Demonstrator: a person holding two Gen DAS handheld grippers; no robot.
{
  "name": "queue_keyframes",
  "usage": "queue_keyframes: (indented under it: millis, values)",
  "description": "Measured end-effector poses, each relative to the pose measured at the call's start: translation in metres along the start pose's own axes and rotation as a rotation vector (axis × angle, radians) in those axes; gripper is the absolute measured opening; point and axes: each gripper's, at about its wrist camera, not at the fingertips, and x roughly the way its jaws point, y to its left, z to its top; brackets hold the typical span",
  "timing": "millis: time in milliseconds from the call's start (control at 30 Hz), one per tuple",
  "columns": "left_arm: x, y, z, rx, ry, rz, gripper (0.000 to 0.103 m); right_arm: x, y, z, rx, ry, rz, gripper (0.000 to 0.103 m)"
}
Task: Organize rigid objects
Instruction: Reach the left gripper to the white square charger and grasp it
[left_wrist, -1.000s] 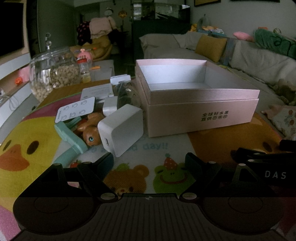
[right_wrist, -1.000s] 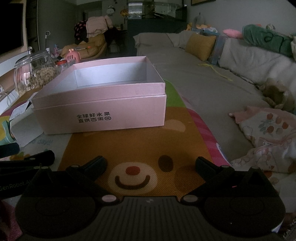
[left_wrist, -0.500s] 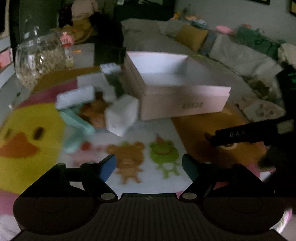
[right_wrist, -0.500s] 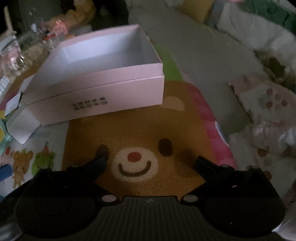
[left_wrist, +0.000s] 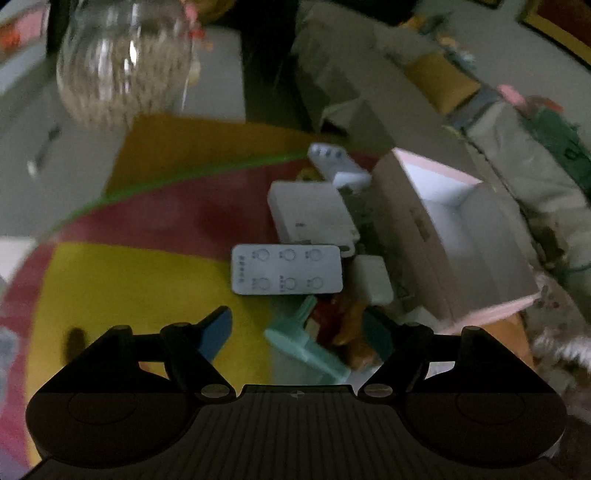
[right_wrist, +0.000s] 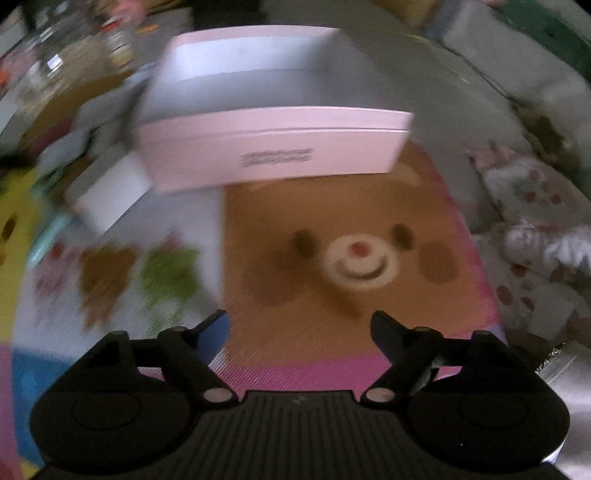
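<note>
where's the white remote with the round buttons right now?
Left wrist view, centre: the white remote lies flat on the mat's yellow patch, ahead of the left gripper, left of the pink box, with a white box just behind it.

Both views are dim and murky, with muted colour and no clear light source. The left wrist view is moderately smeared: the ribbed clear glass jar (left_wrist: 123, 61) is streaked, while the flat white remote with round button outlines (left_wrist: 286, 268) stays fairly readable. The right wrist view is blurred far worse; print on the open pale pink cardboard box (right_wrist: 275, 146) is illegible. Fisheye bending curves and darkens the edges. The box's white interior is brightest.
</note>
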Motion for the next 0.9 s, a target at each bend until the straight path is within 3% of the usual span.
queue_keyframes:
  millis: [33,100,233,333,367,433,500,533,667,733,800,900]
  values:
    - [0.008,-0.002,0.002,-0.019,0.015,0.003,0.076,-0.004,0.003,-0.002,-0.016,0.001,-0.003,0.083]
    - [0.012,-0.017,0.005,0.001,0.013,-0.003,0.059,-0.012,0.001,-0.001,-0.026,0.0,0.007,0.083]
    - [-0.001,-0.07,-0.009,0.25,-0.04,-0.097,0.059,-0.017,-0.011,0.0,-0.019,-0.006,0.034,0.083]
    - [0.01,-0.1,-0.032,0.442,0.042,-0.13,0.059,-0.011,-0.019,-0.006,-0.015,-0.007,0.042,0.083]
    - [0.01,-0.105,-0.041,0.477,0.071,-0.153,0.065,-0.008,-0.023,-0.01,-0.01,-0.002,0.033,0.083]
    - [0.001,-0.112,-0.058,0.526,0.087,-0.195,0.066,-0.007,-0.036,-0.015,0.016,0.004,0.038,0.083]
    - [-0.011,-0.11,-0.07,0.483,0.102,-0.237,0.063,-0.006,-0.047,-0.021,0.025,0.015,0.039,0.083]
    - [-0.017,-0.107,-0.075,0.451,0.087,-0.224,0.063,-0.006,-0.052,-0.023,0.022,0.018,0.031,0.083]
    - [-0.026,-0.087,-0.078,0.324,-0.005,-0.048,0.061,-0.008,-0.067,-0.024,0.013,-0.022,0.039,0.083]
    - [-0.023,-0.081,-0.072,0.229,0.005,-0.078,0.061,-0.002,-0.065,-0.023,-0.012,-0.032,0.045,0.083]
    - [-0.016,-0.091,-0.069,0.227,0.005,-0.094,0.061,0.004,-0.06,-0.023,-0.039,-0.022,0.04,0.083]
    - [0.004,-0.108,-0.059,0.208,0.001,-0.059,0.061,0.006,-0.058,-0.023,-0.039,-0.037,0.039,0.083]
